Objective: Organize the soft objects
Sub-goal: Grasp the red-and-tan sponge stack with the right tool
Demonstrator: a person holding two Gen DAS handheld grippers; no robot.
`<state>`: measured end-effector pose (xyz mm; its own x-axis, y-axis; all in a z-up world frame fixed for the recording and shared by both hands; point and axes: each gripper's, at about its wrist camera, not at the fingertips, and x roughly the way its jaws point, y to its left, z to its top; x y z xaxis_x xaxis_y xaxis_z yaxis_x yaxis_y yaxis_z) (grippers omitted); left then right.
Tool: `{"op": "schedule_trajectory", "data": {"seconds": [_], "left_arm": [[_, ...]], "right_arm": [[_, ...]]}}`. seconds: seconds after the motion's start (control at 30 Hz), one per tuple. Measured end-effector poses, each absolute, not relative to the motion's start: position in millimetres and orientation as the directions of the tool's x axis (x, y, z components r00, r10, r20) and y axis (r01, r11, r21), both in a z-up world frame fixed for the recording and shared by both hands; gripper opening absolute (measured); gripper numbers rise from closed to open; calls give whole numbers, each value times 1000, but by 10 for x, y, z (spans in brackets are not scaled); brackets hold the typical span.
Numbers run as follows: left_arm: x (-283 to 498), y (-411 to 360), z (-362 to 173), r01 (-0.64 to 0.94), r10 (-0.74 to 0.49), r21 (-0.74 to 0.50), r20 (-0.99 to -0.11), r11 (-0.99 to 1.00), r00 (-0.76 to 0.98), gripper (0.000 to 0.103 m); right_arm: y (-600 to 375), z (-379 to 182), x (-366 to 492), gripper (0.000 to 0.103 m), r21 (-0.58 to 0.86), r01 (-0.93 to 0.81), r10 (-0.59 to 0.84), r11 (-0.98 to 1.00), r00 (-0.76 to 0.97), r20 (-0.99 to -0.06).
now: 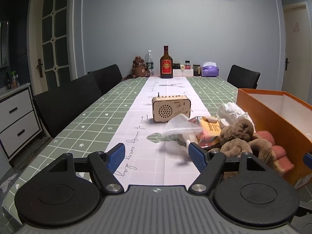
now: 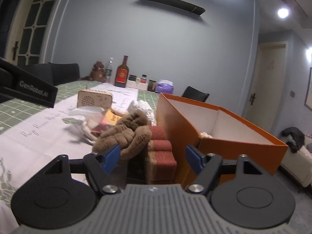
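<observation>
You are working in a room with blue-grey walls (image 1: 195, 29). A dark shelf (image 2: 173, 3) is hanging high on the far wall. Ceiling spotlights (image 2: 283, 12) are shining at upper right. Black chairs (image 1: 64, 101) are standing along the counter (image 1: 93, 117), which is wearing a green checked cloth. A glazed door (image 1: 52, 44) and white drawers (image 1: 16, 120) are standing at left.
</observation>
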<state>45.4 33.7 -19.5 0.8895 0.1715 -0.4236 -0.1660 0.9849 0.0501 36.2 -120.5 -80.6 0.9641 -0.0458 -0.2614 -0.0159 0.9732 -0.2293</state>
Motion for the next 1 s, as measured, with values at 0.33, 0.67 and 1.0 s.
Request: {"op": "schedule_trajectory", "data": {"seconds": [0.33,0.67,1.0], "left_arm": [[554,472,-318,-164,150,14,-483,986,863,87],[592,583,-367,-194,172,12,-517,981,839,87],[571,639,-349,-208,182,8,-516,978,837,87]], "right_arm": [[-1086,-986,495,80,-241,-32,-48,970,947,-319],[-1020,-933,303,85,-172,-231,158,958,921,-356],[-973,-990,408,85,-313,-49,-56,948,946,-318]]}}
